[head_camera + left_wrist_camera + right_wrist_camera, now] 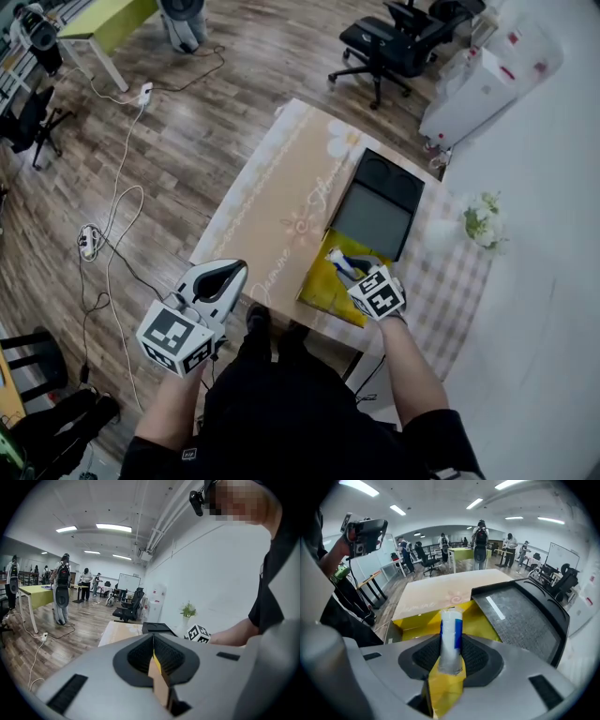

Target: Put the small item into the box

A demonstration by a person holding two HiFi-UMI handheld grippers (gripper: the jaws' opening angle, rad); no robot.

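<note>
**Tabletop: item held over box**

Beige-clothed table, wood floor. On it, open yellow cardboard box beside black tray. The right gripper clamps small white-and-blue plastic tube (lying along the jaws) above the box. The left gripper is closed, empty, off the table's near edge.

Head view overhead, all views share table

the left claw is hovering shut near the waist, while the right claw is pointing steeply down on an outstretched arm, gripping a small item.
</note>
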